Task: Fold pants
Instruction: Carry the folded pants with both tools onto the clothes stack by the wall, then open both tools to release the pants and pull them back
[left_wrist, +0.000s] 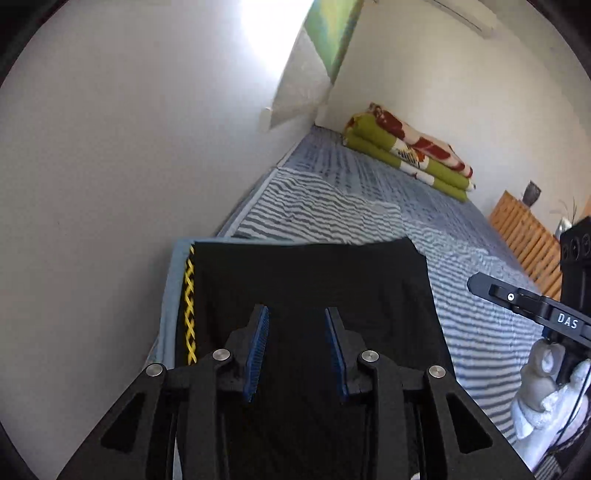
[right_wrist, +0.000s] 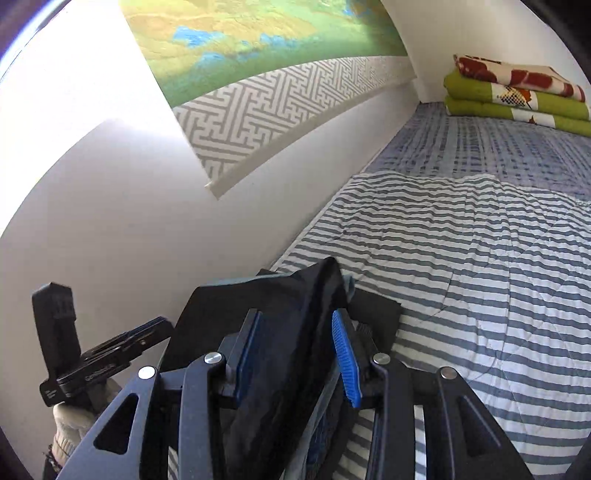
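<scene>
The striped bed cover (left_wrist: 369, 206) fills both views, with a folded blanket (left_wrist: 406, 151) at one o'clock. The black pants (left_wrist: 314, 280) lie near its edge by the wall, already folded into a block. The left gripper (left_wrist: 297, 350) hangs over them with parted jaws, holding nothing. In the right gripper (right_wrist: 295, 354) a fold of cloth stands between parted pads. I judge a fold is just laid; next comes letting go and smoothing.
</scene>
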